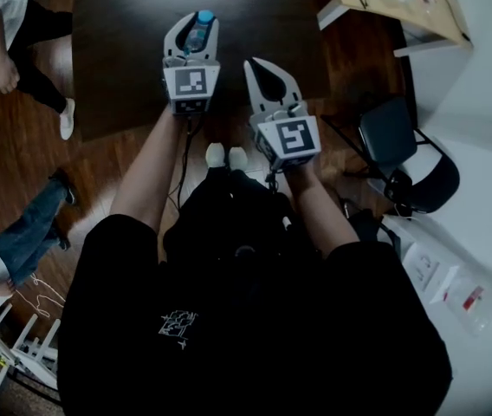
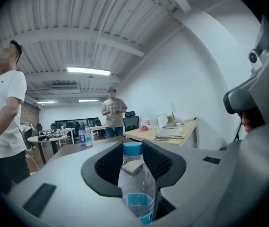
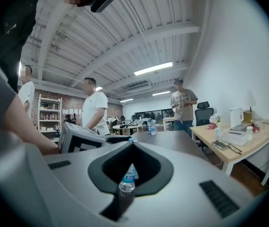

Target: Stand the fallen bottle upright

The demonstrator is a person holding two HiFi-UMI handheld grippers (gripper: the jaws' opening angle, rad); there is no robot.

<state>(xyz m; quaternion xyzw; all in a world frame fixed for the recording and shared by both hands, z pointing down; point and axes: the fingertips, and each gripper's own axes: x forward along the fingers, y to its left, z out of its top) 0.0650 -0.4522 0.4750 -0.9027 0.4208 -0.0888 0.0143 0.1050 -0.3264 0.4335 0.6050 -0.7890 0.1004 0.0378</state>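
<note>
A clear water bottle (image 2: 137,188) with a blue cap (image 2: 132,148) stands upright between the jaws of my left gripper (image 2: 130,150), which is shut on its body. In the head view the left gripper (image 1: 196,20) is held out over the dark table (image 1: 125,50), and the bottle's cap (image 1: 203,16) pokes out past the fingertips. My right gripper (image 1: 255,63) hovers just to the right, its tips touching and nothing between them. In the right gripper view the right gripper (image 3: 132,142) shows a second small bottle (image 3: 127,179) through the slit below the tips, apparently beyond the jaws.
Two bottles (image 3: 151,126) stand far down the table. A wooden desk (image 3: 248,136) with clutter is on the right, and a black office chair (image 1: 393,137) stands beside the table. People stand around (image 3: 94,110), one beyond the table's end (image 2: 112,112).
</note>
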